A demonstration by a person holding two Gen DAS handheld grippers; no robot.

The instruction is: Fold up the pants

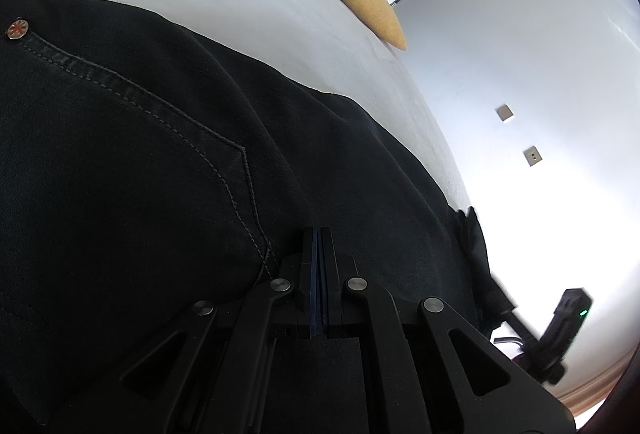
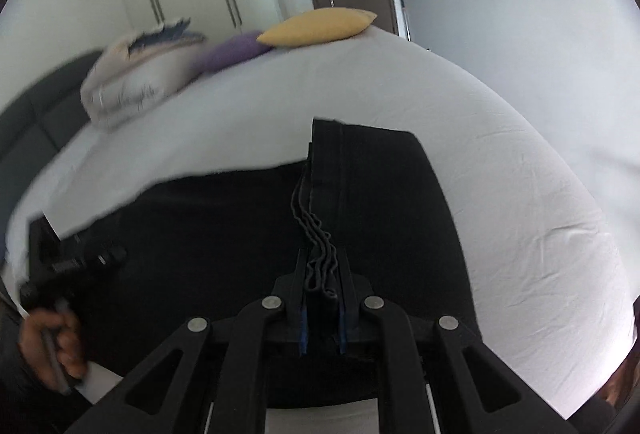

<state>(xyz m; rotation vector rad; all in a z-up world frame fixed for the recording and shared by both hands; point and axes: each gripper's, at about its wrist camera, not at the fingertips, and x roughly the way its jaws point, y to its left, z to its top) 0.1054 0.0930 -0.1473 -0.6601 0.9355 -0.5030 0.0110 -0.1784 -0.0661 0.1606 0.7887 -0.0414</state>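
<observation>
the pants (image 2: 248,234) are black denim, matte and heavy, spread across the white bed sheet (image 2: 520,214) with a leg section doubled over so its square-cut edge lies toward twelve o'clock in my right wrist view. grey topstitching curves along a pocket seam (image 1: 224,170) in the left view, and a small round metal rivet (image 1: 18,29) with a reddish cross pattern sits at nine o'clock near the waistband. my right gripper (image 2: 322,266) is clamped on a stack of wavy fabric edges, several layers crimped between its blue-lined pads. my left gripper (image 1: 318,234) is pinched fully together, its blue pads meeting face to face, resting on the denim; i cannot tell whether any cloth is caught in it. a hand (image 2: 52,346) at eight o'clock in the right view holds that left tool's handle. the sheet is smooth with faint creases at four o'clock. a mustard cushion (image 2: 320,26) and a purple cushion (image 2: 236,52), both nubby and lens-shaped, lie at twelve o'clock.
</observation>
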